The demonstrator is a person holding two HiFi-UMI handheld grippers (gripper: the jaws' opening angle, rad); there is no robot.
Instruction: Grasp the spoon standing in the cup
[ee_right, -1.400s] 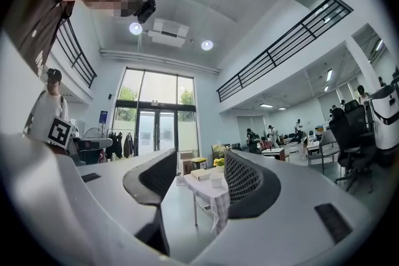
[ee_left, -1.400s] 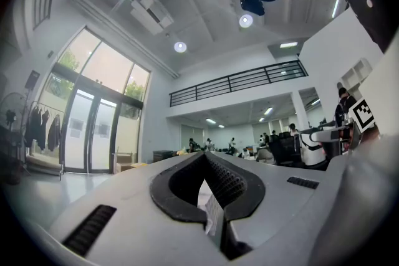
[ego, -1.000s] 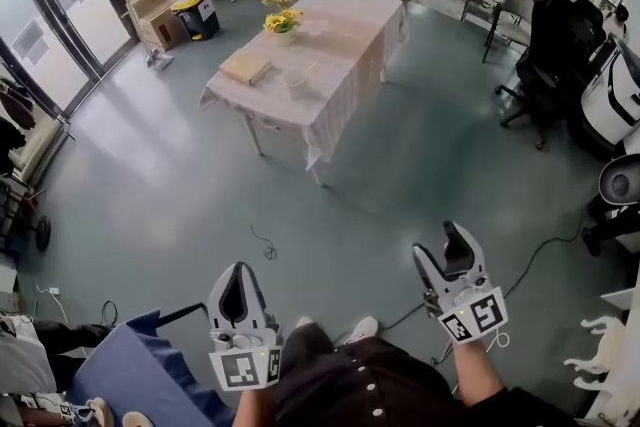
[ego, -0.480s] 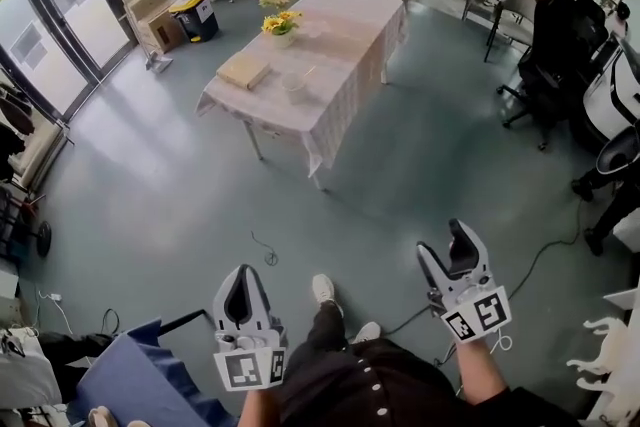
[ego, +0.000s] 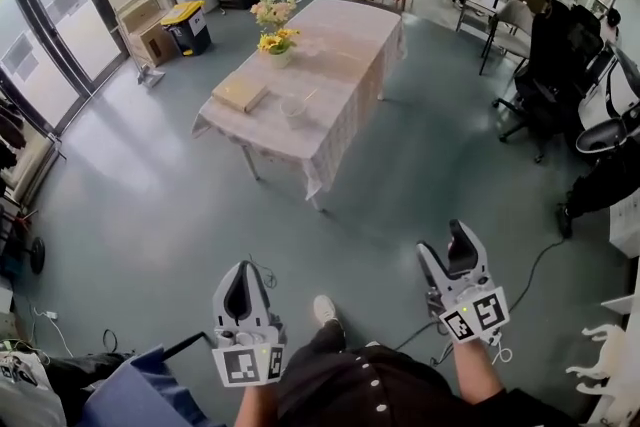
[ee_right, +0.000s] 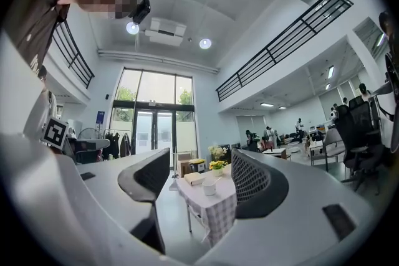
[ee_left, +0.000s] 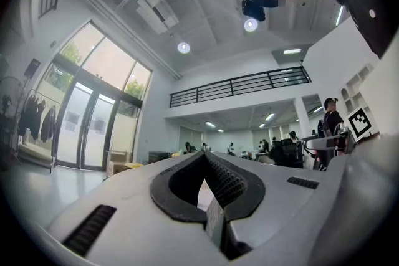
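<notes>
Far ahead, a clear cup [ego: 294, 107] stands on a long table [ego: 345, 35] covered with a pale checked cloth, and a spoon [ego: 306, 96] leans in it. The right gripper view shows the same cup [ee_right: 209, 186] between the jaws, small and distant. Both grippers are held low near the person's body, well short of the table. My left gripper [ego: 240, 268] has its jaws closed together and holds nothing. My right gripper [ego: 444, 243] stands open and empty. In the left gripper view, the left gripper [ee_left: 204, 156] points up and across the room.
A flat tan box [ego: 240, 94] and two flower pots [ego: 277, 41] share the table. Office chairs [ego: 545, 65] stand at the right. A cable [ego: 265, 245] lies on the grey floor. A yellow-lidded bin [ego: 187, 23] and glass doors [ego: 40, 25] are at the left. Blue cloth [ego: 130, 395] is near my left.
The person has stepped forward: the feet have shifted under the body and the table sits slightly nearer. Both grippers keep their place in front of the body.
</notes>
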